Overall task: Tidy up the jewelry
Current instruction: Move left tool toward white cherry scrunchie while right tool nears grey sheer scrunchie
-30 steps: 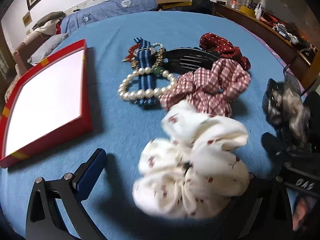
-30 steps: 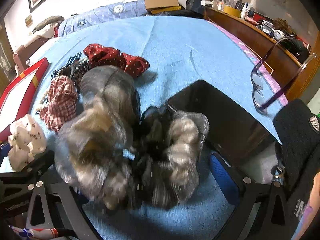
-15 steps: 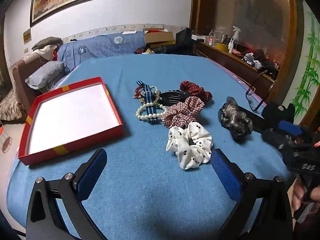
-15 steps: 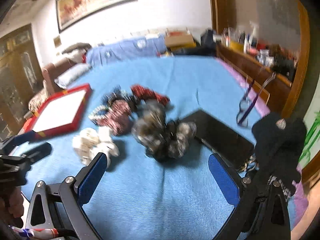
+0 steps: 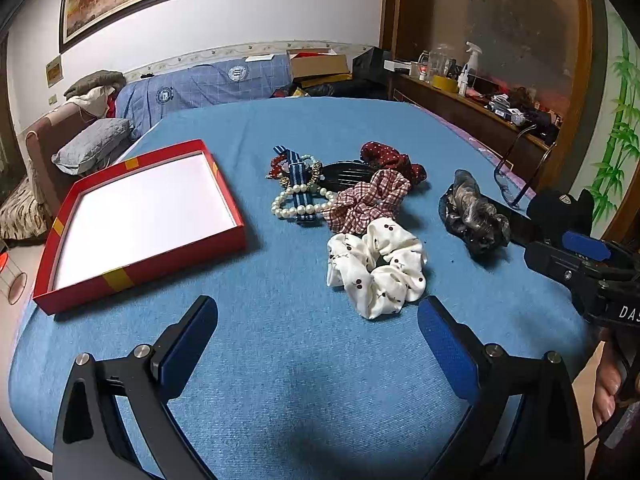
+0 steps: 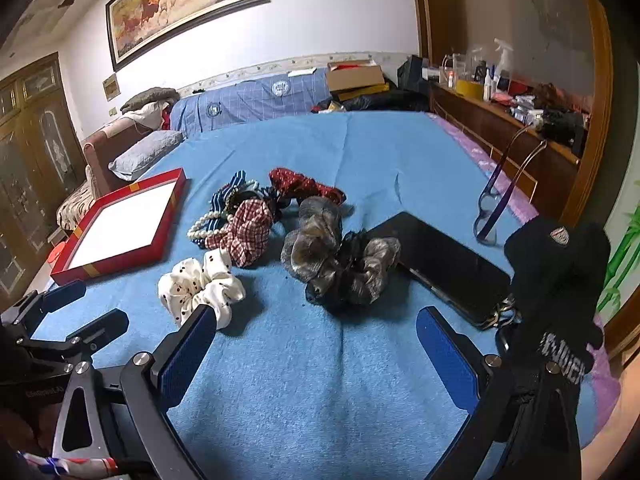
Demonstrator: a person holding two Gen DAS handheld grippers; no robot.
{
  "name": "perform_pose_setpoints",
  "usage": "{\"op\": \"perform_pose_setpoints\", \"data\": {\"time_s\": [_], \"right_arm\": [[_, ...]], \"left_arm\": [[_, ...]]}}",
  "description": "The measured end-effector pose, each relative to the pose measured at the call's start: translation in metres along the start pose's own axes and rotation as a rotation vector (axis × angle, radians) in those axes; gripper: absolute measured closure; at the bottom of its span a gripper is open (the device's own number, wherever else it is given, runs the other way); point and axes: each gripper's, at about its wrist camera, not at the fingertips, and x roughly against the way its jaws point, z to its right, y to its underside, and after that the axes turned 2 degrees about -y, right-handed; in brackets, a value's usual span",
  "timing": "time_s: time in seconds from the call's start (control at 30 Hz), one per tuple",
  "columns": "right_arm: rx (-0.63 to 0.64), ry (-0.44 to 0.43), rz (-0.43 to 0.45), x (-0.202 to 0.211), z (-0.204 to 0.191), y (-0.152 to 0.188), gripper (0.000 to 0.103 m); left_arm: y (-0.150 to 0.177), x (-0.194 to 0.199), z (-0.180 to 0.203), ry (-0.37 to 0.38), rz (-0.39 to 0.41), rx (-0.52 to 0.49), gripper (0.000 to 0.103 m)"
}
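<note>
A heap of accessories lies mid-bed: a white cherry-print scrunchie (image 5: pixel 376 268) (image 6: pixel 200 284), a red plaid scrunchie (image 5: pixel 368 200) (image 6: pixel 250 232), a pearl bracelet (image 5: pixel 298 204) (image 6: pixel 208 226), a striped ribbon (image 5: pixel 298 178), a black hair claw (image 5: pixel 344 172), a dark red dotted scrunchie (image 5: pixel 392 160) (image 6: pixel 304 186) and a grey-black scrunchie (image 5: pixel 474 216) (image 6: pixel 340 256). An empty red box with white floor (image 5: pixel 140 216) (image 6: pixel 120 228) sits left. My left gripper (image 5: pixel 316 344) hovers open, short of the white scrunchie. My right gripper (image 6: pixel 316 344) is open, short of the grey scrunchie. Both hold nothing.
A black tablet (image 6: pixel 444 260) and purple glasses (image 6: pixel 500 192) lie on the blue bedspread (image 6: pixel 360 152) at the right. A black glove (image 6: pixel 556 264) hangs on the right gripper. A pillow (image 5: pixel 92 144), folded bedding and a wooden shelf (image 5: pixel 472 108) border the bed.
Both grippers have pulled back and up from the scrunchies. The white and grey scrunchies, close between the fingers a second ago, now lie free on the bed.
</note>
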Motion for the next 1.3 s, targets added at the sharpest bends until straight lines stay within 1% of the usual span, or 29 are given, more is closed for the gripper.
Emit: {"op": "perform_pose_setpoints", "data": {"time_s": [0.1,0.23,0.6,1.3], "right_arm": [[-0.024,-0.016,-0.028,-0.006,0.004,0.001,0.001],[-0.055,-0.039,-0.044,-0.011,0.007,0.002,0.001],[-0.096,-0.053,-0.061,-0.019,0.017,0.001,0.001],[-0.12,-0.055,-0.078,-0.033,0.026,-0.009,0.001]], "left_arm": [[0.001,-0.001,0.0,-0.009,0.003,-0.003,0.003],[0.002,-0.004,0.003,-0.01,-0.004,-0.016,0.003],[0.004,-0.012,0.008,-0.012,-0.03,-0.032,0.003],[0.004,-0.022,0.012,-0.01,-0.058,-0.052,0.003]]}}
